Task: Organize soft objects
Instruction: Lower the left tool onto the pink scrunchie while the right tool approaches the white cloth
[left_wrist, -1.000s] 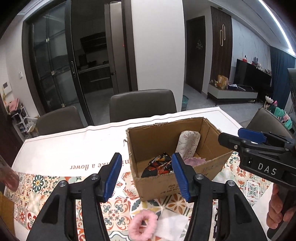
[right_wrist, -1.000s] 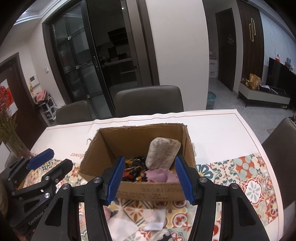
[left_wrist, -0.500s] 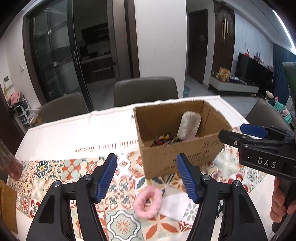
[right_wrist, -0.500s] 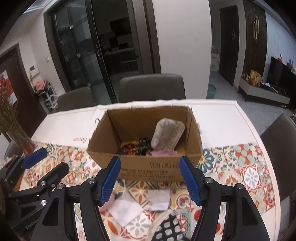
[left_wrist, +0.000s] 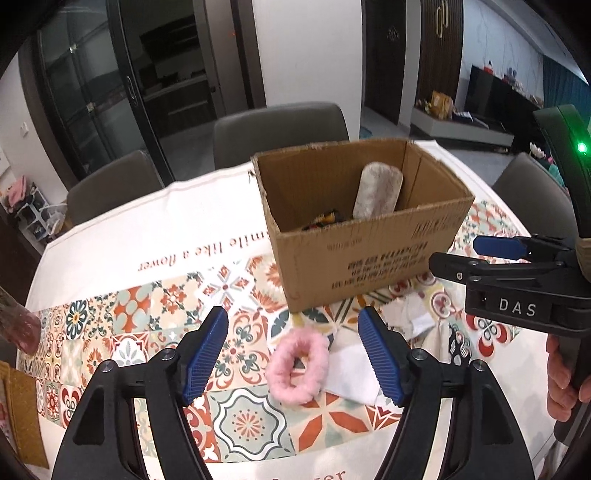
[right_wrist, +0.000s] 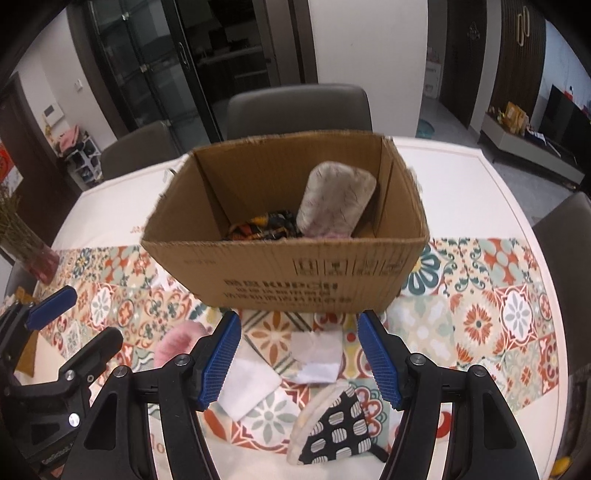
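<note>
Both grippers gape empty. Left gripper: pink scrunchie dead centre between fingers; drop straight, pinch one side of ring. Right gripper: white cloth just ahead. Box beyond.

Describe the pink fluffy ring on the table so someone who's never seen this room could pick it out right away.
Start at the open cardboard box on the patterned tablecloth. Just in front of its near wall, between the open left claw fingers, lies the pink scrunchie. Unlike the flat white cloths touching it, it is a fuzzy loop with a hole in the middle.
</note>
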